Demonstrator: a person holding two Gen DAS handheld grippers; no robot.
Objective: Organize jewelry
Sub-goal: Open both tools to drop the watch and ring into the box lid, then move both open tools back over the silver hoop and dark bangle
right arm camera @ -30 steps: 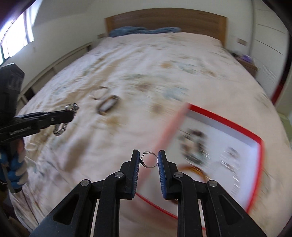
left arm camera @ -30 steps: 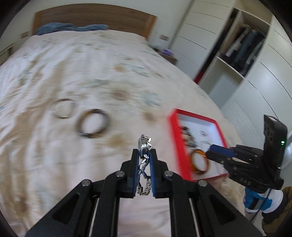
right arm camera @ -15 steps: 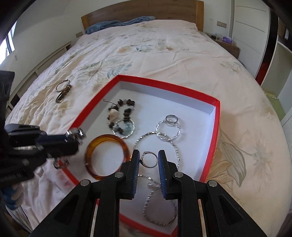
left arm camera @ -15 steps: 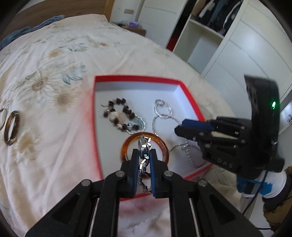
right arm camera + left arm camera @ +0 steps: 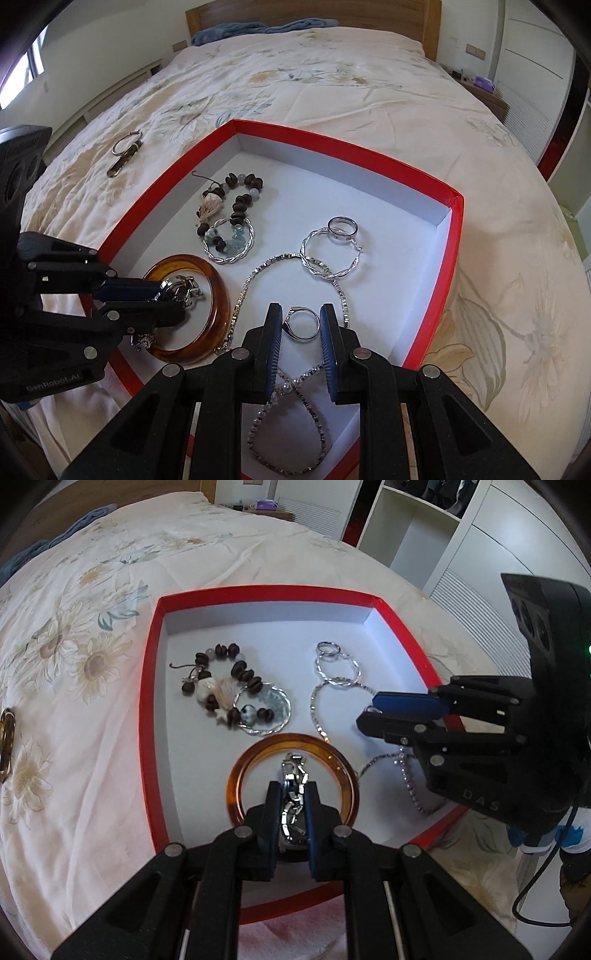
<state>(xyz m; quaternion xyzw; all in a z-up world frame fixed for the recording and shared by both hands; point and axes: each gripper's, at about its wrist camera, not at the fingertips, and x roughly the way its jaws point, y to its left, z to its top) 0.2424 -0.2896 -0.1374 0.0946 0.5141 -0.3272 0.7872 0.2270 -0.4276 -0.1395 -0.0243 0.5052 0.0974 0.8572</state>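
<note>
A red-rimmed box (image 5: pixel 147 686) (image 5: pixel 452 258) with a white floor lies on the bed. In it are a beaded bracelet (image 5: pixel 221 679), an amber bangle (image 5: pixel 236 775) (image 5: pixel 218 291), silver hoops (image 5: pixel 325 254) and chain necklaces (image 5: pixel 284 417). My left gripper (image 5: pixel 293 794) is shut on a silver metal watch (image 5: pixel 293 775) (image 5: pixel 181 291), held over the amber bangle. My right gripper (image 5: pixel 301 325) is shut on a silver ring (image 5: pixel 303 325) above the box floor near its front; it also shows in the left wrist view (image 5: pixel 373 716).
Two loose bangles (image 5: pixel 123 155) lie on the floral bedspread left of the box; one shows at the left edge of the left wrist view (image 5: pixel 6 738). A wooden headboard (image 5: pixel 314 14) is at the far end. White wardrobes and shelves (image 5: pixel 424 528) stand to the right.
Both grippers have moved from over the bedspread to over the red box and lowered toward its floor, the left still holding the watch and the right still holding the ring.
</note>
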